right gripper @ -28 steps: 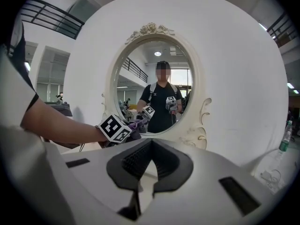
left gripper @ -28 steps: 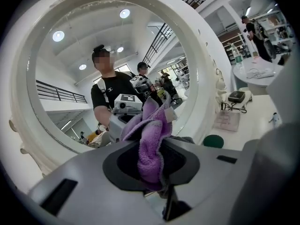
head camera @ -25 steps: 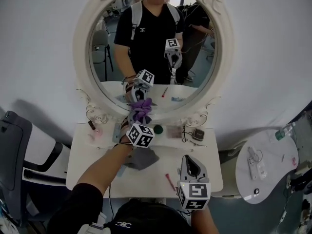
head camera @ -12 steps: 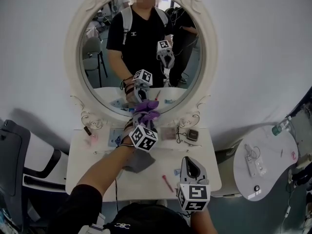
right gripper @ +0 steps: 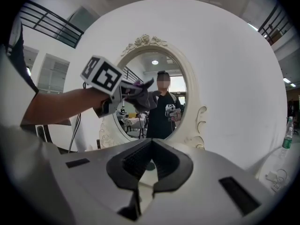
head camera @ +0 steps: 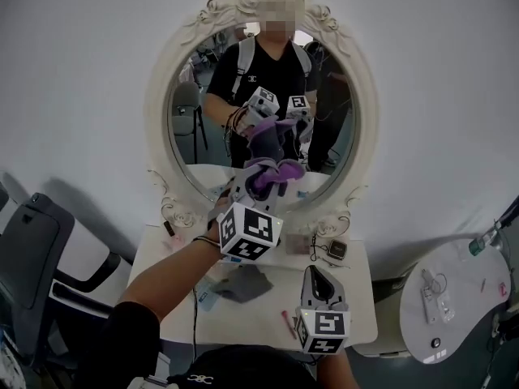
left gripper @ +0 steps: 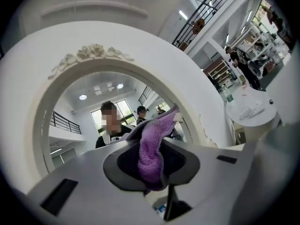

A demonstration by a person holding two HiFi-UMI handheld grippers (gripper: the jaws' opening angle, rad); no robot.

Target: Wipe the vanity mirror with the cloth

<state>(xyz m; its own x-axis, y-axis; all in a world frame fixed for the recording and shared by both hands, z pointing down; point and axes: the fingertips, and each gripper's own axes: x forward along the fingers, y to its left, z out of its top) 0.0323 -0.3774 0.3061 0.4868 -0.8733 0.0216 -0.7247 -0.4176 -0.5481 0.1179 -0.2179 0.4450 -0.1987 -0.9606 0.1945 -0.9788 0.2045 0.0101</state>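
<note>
Centre frame: cloth (head camera: 274, 173), seemingly soft, light; left gripper (head camera: 258, 183) clamps its bunched middle at mirror (head camera: 203, 128); right gripper (head camera: 318, 274) closed, empty.

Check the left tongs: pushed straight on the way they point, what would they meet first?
Probably the mirror glass, with the clamped purple cloth touching before the left tongs do; how far off it lies is unclear.

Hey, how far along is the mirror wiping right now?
Done: the purple cloth is clamped in the jaws of the left gripper. In hand: it is up at the lower middle of the mirror, at or just off the glass. Left: the glass above and to the sides. The right gripper holds nothing, low over the table.
</note>
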